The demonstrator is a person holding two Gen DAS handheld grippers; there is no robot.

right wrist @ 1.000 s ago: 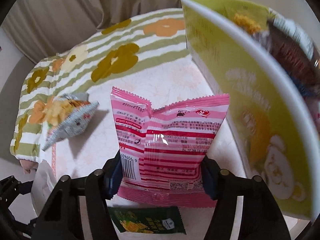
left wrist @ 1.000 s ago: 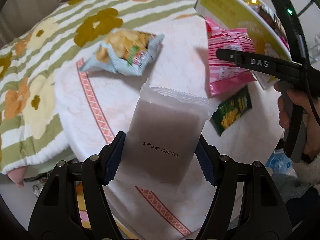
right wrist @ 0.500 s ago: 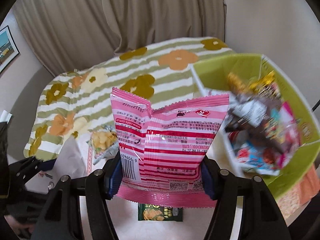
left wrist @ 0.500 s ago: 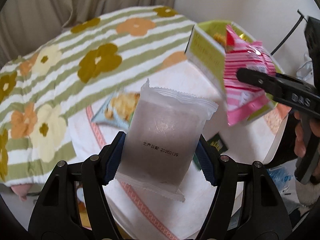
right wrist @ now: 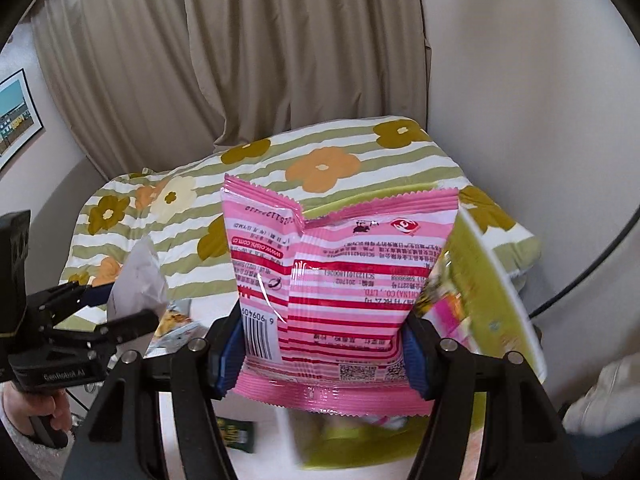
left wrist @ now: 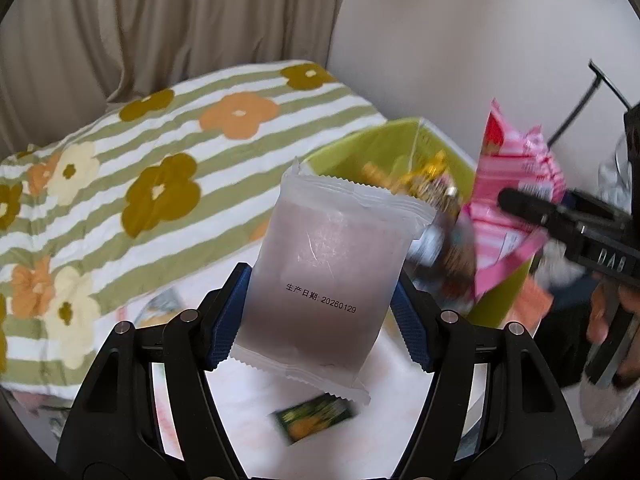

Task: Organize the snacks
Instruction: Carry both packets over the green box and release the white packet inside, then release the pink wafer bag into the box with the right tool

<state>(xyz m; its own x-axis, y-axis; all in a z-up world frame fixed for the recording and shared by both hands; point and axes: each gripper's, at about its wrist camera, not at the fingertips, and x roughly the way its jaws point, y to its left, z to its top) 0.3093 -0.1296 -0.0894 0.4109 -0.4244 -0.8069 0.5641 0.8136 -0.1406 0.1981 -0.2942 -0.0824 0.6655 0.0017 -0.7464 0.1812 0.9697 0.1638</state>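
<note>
1. The left tool (left wrist: 322,322) pinches a frosted translucent packet (left wrist: 332,268) between its blue pads, in the lower middle of the left wrist view; the packet stands nearly upright with a printed date line on its face.
2. The right tool (right wrist: 322,350) pinches a pink striped snack bag (right wrist: 340,280) by its lower sides, in the middle of the right wrist view, with the barcode at the bag's lower left.
3. In the left wrist view the pink bag shows at the right of the frame, above the yellow-green box (left wrist: 348,148), which already contains mixed wrapped snacks (left wrist: 432,184).
4. In the right wrist view the same box sits at the right edge, just beside the pink bag, blurred.
5. A small dark green packet (left wrist: 316,418) lies on the white counter (left wrist: 240,412), low in both views.
6. A chip bag (right wrist: 176,322) lies on the counter at the left, partly hidden.
7. A striped flowered bedcover (left wrist: 120,184) fills the background, with beige curtains (right wrist: 260,60) behind.
</note>
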